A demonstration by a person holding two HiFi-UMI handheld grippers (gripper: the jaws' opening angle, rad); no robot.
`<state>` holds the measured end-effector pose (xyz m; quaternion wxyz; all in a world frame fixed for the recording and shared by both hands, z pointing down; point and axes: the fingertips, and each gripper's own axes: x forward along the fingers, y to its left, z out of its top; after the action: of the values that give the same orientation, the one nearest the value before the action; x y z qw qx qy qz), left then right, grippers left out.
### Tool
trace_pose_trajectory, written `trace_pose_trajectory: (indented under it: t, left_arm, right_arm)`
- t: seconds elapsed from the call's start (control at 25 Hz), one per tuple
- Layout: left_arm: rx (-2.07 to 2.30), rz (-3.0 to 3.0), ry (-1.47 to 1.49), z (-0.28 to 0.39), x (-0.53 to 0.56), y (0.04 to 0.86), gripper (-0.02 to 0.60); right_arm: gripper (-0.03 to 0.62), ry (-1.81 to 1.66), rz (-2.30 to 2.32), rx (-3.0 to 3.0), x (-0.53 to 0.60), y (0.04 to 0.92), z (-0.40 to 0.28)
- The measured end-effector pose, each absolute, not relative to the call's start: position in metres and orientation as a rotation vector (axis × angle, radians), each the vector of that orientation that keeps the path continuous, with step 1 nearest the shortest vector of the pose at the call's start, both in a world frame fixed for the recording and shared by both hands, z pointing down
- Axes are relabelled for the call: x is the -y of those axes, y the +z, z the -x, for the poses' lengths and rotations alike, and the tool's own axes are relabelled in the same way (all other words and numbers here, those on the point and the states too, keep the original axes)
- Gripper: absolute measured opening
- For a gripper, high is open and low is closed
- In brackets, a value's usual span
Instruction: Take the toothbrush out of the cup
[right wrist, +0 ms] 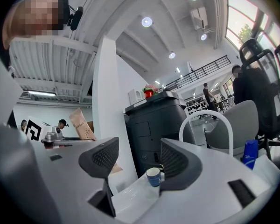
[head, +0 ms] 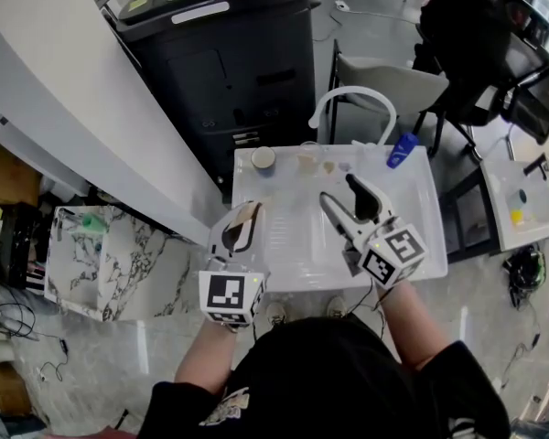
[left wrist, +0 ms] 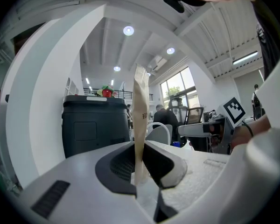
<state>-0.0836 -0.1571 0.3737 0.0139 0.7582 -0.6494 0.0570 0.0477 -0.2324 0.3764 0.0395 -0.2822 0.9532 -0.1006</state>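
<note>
A flat tan paper packet point(left wrist: 140, 120) is clamped upright in the left gripper point(left wrist: 141, 163); the right gripper point(right wrist: 139, 162) is held agape with nothing between its jaws. The blue cup point(head: 263, 159) is seen at the white tray's point(head: 412, 231) far left corner

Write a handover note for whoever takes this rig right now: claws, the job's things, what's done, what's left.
Claws: left claw shut on a tan paper packet, held upright by the left edge of the white table; right claw open, empty, over the table.
Things: blue cup at the table's far left corner, nothing sticking out.
Done: cup looks emptied; whether the packet holds the toothbrush cannot be told.
Left: probably set the packet down.
</note>
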Motion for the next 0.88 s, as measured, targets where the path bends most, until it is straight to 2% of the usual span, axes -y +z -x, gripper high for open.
trace_pose_trajectory:
  t: [0.88]
  left_arm:
    - [2.010,-2.327,0.173,0.078,0.143,0.382,0.043]
  right_arm:
    - [0.273,-0.144,0.822,-3.030,0.251,0.381,-0.037]
